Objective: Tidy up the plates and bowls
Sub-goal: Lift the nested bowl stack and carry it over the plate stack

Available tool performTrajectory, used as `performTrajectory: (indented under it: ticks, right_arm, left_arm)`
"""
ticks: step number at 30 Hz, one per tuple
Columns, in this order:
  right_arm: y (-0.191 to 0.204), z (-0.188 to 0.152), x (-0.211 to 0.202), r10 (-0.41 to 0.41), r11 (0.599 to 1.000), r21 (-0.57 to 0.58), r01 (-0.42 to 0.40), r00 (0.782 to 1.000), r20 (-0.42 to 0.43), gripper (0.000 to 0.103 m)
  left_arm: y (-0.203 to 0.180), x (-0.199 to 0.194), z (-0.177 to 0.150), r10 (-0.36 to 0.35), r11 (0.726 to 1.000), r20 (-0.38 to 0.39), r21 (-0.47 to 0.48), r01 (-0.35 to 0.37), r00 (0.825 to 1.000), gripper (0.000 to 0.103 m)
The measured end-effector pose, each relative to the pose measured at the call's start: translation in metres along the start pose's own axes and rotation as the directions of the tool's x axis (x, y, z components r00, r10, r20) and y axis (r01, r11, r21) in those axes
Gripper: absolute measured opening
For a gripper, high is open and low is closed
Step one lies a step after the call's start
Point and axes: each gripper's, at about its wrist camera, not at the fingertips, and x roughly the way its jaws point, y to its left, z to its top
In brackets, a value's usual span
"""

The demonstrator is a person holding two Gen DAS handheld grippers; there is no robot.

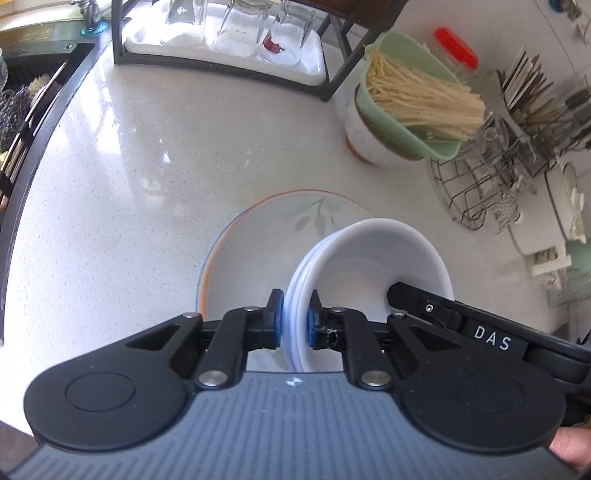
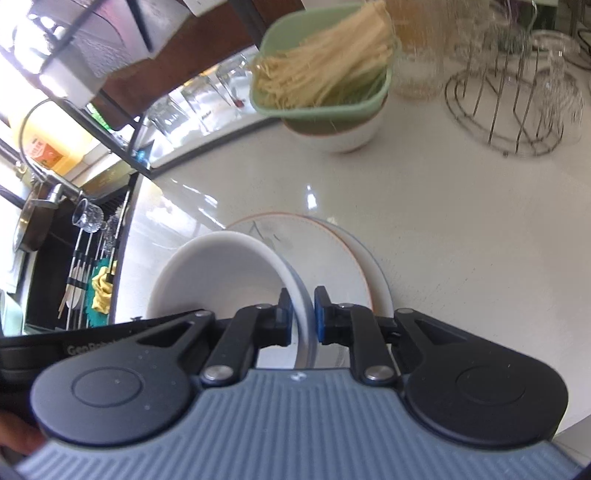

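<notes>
Stack of white bowls (image 1: pixel 369 266), tilted, held just above a leaf-patterned plate (image 1: pixel 280 225) with an orange rim. Nested rims clamped between the blue pads of the left gripper (image 1: pixel 294 319), jaws nearly closed, one pad outside the stack, one inside. Opposite rim of the same stack (image 2: pixel 229 273) between the fingers of the right gripper (image 2: pixel 303 319), jaws narrow and easing apart; right-hand pad apparently just clear of the rim, contact not certain. In the right wrist view, plate (image 2: pixel 332 258) seen resting on another plate beneath it.

Below, a pale speckled countertop (image 1: pixel 129 166), glossy with window glare. Farther back, a green container of dry noodles (image 1: pixel 413 99) sitting in a white bowl (image 1: pixel 356 133). Beside it a wire rack (image 1: pixel 480 184), and a red-lidded jar (image 1: pixel 456 50) behind. At the far edge, a black-framed shelf with upturned glasses (image 1: pixel 240 33) on a white tray. Dark sink (image 1: pixel 26 99) along the left side. Fingertip of a hand (image 1: pixel 570 446) at the lower right corner.
</notes>
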Motion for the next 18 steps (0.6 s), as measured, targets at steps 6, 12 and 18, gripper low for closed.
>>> performTrajectory:
  ticks: [6, 12, 18]
  right_arm:
    - [-0.003, -0.004, 0.015, -0.01, 1.0, 0.019, 0.011, 0.999, -0.032, 0.016]
    - [-0.004, -0.004, 0.018, -0.018, 0.999, 0.043, 0.019, 1.0, -0.025, 0.016]
    - [-0.001, -0.004, 0.016, -0.014, 1.0, 0.025, 0.015, 1.0, -0.016, 0.017]
  left_arm:
    - [0.011, 0.016, 0.005, -0.015, 0.999, -0.036, -0.041, 0.014, 0.999, 0.015]
    - [0.016, 0.023, 0.001, -0.033, 0.999, -0.059, -0.044, 0.03, 0.998, 0.015]
    - [0.015, 0.013, -0.002, -0.002, 1.0, -0.034, -0.023, 0.002, 0.999, 0.016]
